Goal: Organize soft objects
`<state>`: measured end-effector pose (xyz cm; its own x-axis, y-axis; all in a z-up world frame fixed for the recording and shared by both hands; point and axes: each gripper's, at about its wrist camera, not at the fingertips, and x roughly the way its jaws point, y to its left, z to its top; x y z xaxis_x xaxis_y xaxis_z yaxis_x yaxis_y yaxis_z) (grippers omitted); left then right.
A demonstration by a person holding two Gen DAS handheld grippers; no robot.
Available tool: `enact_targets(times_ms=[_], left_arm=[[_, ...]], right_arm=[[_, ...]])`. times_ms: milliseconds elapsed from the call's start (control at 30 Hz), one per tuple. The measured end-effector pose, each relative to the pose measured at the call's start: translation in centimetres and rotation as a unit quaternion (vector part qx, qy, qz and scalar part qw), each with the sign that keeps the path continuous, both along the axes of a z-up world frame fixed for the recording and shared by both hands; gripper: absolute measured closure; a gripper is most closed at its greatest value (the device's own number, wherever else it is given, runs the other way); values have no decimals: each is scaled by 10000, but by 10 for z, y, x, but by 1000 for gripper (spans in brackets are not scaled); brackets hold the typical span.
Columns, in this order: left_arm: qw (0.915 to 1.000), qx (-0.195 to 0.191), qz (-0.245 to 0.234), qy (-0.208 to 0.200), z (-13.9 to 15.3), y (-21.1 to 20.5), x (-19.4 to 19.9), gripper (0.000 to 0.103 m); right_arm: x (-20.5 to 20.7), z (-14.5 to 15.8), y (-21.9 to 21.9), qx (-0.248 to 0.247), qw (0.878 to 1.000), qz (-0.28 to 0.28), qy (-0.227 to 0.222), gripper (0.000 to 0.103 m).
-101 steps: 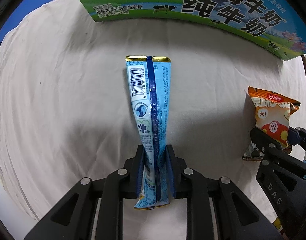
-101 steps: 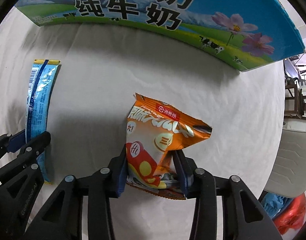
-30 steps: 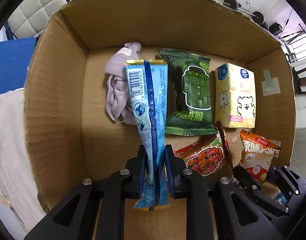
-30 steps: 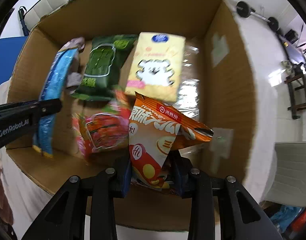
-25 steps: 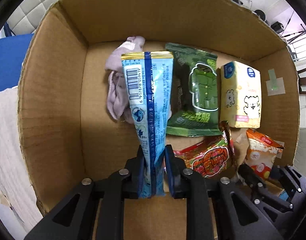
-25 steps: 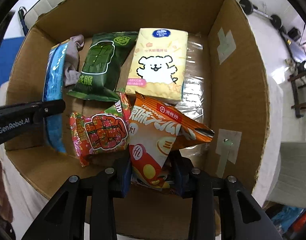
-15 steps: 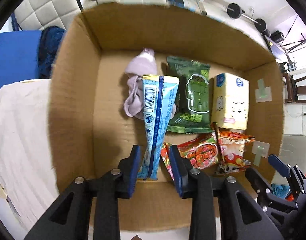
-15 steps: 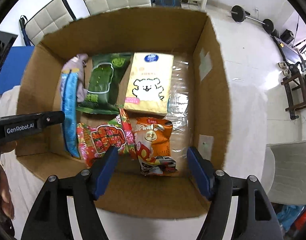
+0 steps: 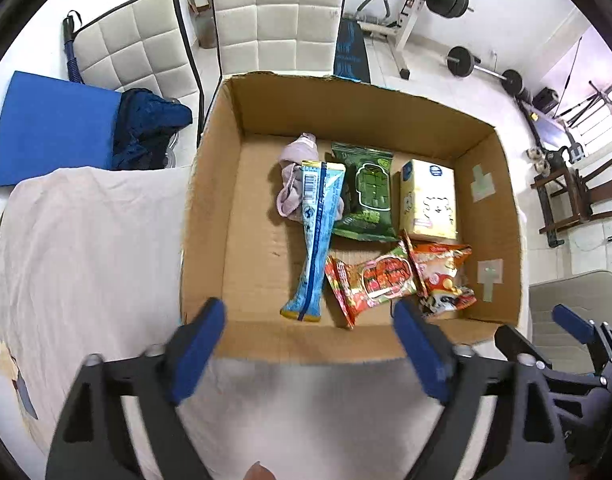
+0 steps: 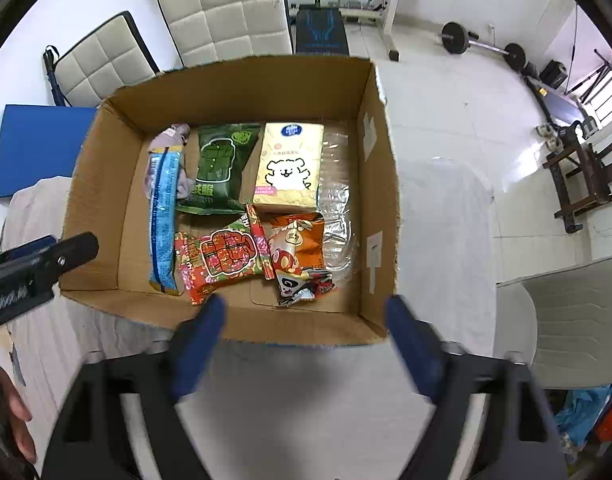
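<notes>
Left wrist view looks almost straight down into the cardboard box (image 9: 210,216), the landmark here. The left gripper (image 9: 306,344) hangs above the box's near wall, its jaws opening wide with nothing between them; the long blue packet (image 9: 315,236) lies flat on the box floor, its far end over a lilac cloth (image 9: 292,184). The right gripper (image 10: 302,336) is likewise above the near wall, jaws opening and empty, and the orange snack bag (image 10: 298,252) rests in the box's near right part, beside a red packet (image 10: 222,258). A green pouch (image 10: 220,168) and a yellow tissue pack (image 10: 290,164) lie toward the far wall.

This reads as the release step of a two-handed drop, finished for this pair. The next move likely calls for drawing both grippers clear of the box and seeking further soft items on the white cloth (image 9: 86,240) to its left, though the blurred fingers hide the area right beneath them.
</notes>
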<state>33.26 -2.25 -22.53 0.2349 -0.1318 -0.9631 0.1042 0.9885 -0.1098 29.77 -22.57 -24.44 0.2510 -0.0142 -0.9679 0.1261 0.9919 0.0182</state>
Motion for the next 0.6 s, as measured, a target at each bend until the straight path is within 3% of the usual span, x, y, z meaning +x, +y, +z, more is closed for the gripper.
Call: enact_targets(times_ms=[367, 600], left_arm=[[9978, 176, 49, -643, 40, 3, -51, 2], [9958, -2, 144, -905, 72, 7, -85, 2]], right_arm=[[-38, 35, 1, -54, 9995, -200, -259, 1], [-69, 65, 7, 33, 9987, -159, -489, 1]])
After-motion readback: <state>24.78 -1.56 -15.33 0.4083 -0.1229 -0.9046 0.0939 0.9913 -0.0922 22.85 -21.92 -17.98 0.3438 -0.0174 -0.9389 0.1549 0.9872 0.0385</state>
